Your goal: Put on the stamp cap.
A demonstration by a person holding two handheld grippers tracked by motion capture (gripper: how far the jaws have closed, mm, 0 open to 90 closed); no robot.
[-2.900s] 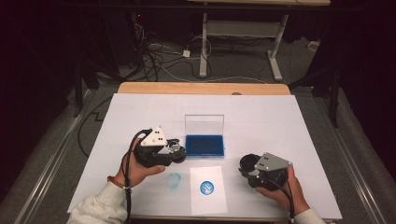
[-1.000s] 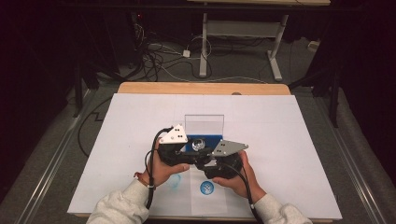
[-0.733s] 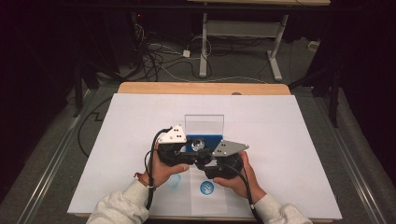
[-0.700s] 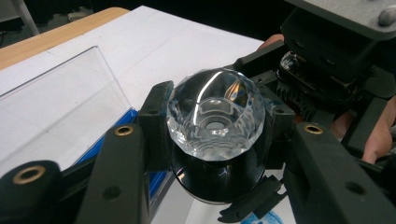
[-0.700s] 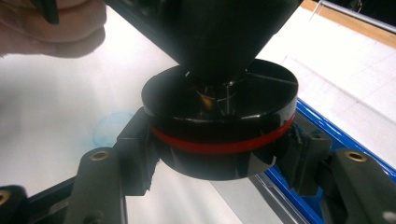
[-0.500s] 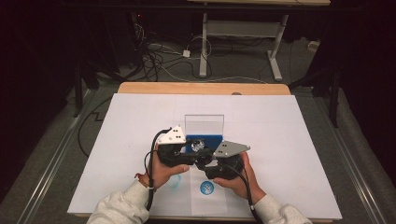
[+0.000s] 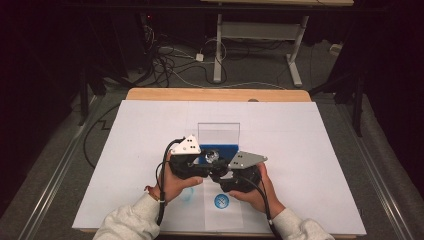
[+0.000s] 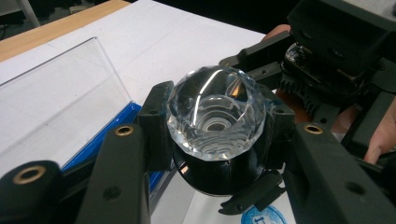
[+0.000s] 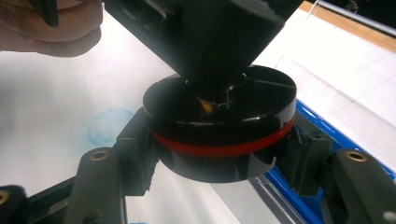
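Sheet, near edge: white paper (image 7: 222, 212) with a round blue print (image 7: 221, 201) on the desk (image 7: 310, 150), just near of both hands.
Right gripper (image 9: 219, 154): fingers (image 9: 133, 156) clenched on the black base with a red band (image 9: 224, 140), low end of the stamp.
Left gripper (image 8: 215, 140): fingers (image 8: 156, 123) clenched on the clear faceted knob (image 8: 215, 112), top end of that same stamp.
Axis: runs hand to hand, left to right, held above the desk; pull-apart or twist likely along it.
Farther: blue ink pad (image 7: 227, 148) with clear lid (image 7: 218, 131) upright, just beyond the fingers.
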